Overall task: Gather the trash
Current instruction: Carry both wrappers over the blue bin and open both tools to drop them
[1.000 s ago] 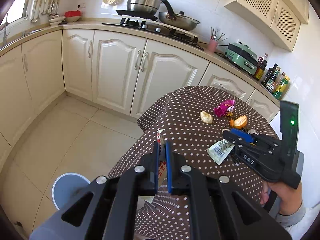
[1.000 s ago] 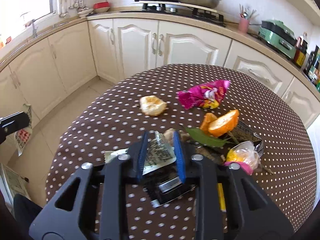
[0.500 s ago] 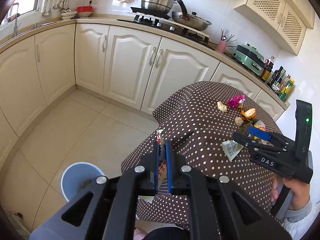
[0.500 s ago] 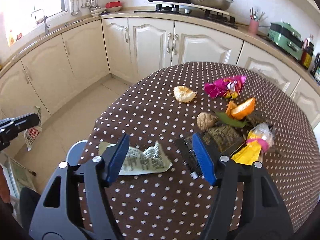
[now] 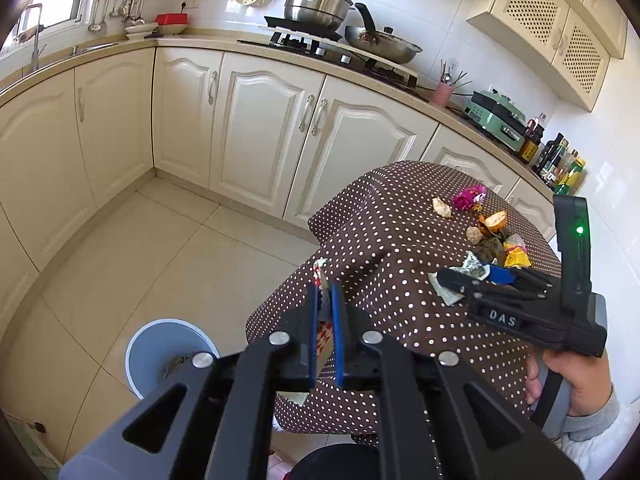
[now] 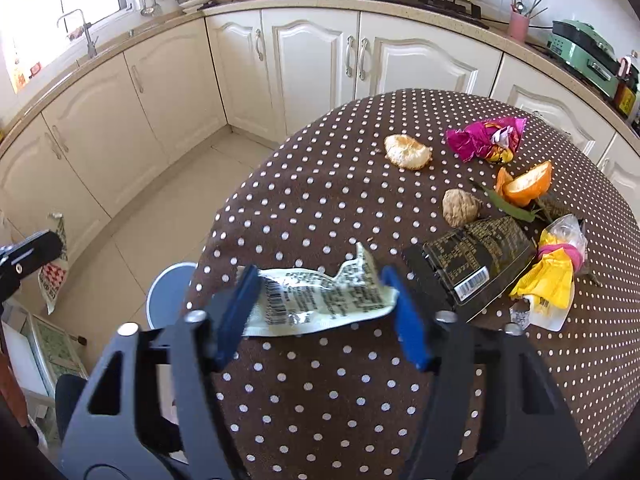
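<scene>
My left gripper (image 5: 324,320) is shut on a red-and-white wrapper (image 5: 325,336), held off the table's edge, above and right of the round grey-blue bin (image 5: 168,356) on the floor. In the right wrist view that wrapper (image 6: 54,276) hangs from the left gripper at the far left. My right gripper (image 6: 324,312) straddles a crumpled white printed wrapper (image 6: 320,300) lying near the edge of the dotted brown tablecloth (image 6: 320,208). Its jaws are closing with the wrapper between the blue pads (image 6: 240,312), and no squeeze on it shows.
More trash lies further in on the table: a black packet (image 6: 472,264), a yellow wrapper (image 6: 548,280), a walnut (image 6: 460,208), orange peel (image 6: 528,184), a pale peel piece (image 6: 408,152) and a pink wrapper (image 6: 484,140). Cream cabinets (image 5: 260,132) line the tiled floor.
The right jaws spread from nearly shut to wide and now narrow a little around the white wrapper. Both grippers have drawn back from the table; the bin has come further into view.
</scene>
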{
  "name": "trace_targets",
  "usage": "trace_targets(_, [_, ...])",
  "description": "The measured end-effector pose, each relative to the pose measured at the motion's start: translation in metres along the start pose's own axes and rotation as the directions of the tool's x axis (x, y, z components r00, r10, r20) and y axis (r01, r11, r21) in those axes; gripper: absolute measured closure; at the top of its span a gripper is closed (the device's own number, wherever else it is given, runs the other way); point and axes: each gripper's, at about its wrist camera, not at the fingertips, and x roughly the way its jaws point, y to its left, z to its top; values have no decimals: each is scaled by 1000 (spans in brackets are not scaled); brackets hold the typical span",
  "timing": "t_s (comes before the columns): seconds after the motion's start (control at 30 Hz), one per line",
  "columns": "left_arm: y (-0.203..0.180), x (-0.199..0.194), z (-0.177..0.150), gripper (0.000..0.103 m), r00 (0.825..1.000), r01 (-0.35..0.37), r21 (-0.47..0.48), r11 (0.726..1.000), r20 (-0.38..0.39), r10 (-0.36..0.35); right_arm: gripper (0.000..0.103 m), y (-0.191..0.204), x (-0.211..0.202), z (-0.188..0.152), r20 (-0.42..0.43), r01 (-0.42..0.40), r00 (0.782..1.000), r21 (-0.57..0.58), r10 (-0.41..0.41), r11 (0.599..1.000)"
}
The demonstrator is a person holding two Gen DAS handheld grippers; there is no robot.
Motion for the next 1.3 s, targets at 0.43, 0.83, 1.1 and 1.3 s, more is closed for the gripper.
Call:
trace_targets(0.43, [16,-15,-5,97,1000,-12,-17,1000,14,12,85,18,-32,-4,141,15,990,-59,-7,998])
trace_targets(0.83, [94,-32,-30,97,996,-86,-120,989,6,87,85,150,-36,-2,156,-236,950,-210,271,949])
trace_targets(1.1, [175,-13,-74,97,982,-181,-213,960,-84,167,84,240,65,-34,-65,-336,942,-247,331,909])
trace_targets(1.3, [223,23,-103,97,968,-223,-275,935,-173,180,84,271,133,-55,-191,-356,929,-221,317,908])
